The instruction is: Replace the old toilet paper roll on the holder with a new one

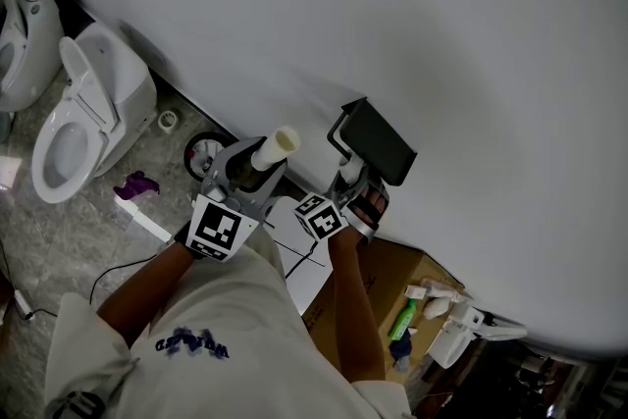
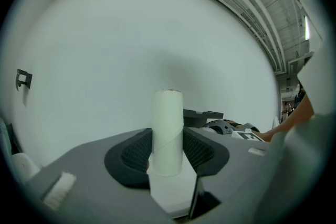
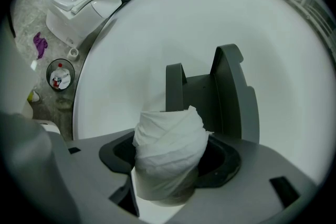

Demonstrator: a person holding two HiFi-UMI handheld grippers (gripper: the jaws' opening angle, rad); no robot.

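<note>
My left gripper (image 2: 168, 153) is shut on a pale, bare cardboard tube (image 2: 168, 131), which stands upright between the jaws; from above the tube (image 1: 276, 148) sticks out of the left gripper (image 1: 245, 174) toward the white wall. A white toilet paper roll (image 3: 169, 152), loosely wound, sits between the dark pads of my right gripper (image 3: 170, 162), which is shut on it. Just behind the roll is the dark grey paper holder (image 3: 218, 97) on the wall, with its lid up. In the head view the right gripper (image 1: 355, 191) is right below the holder (image 1: 379, 141).
A white toilet (image 1: 83, 113) stands on the grey tiled floor at left, with a second one (image 1: 20, 39) beyond it. A small bin (image 1: 204, 153), a purple cloth (image 1: 137, 183) and a cardboard box (image 1: 392, 275) with bottles lie near the curved wall.
</note>
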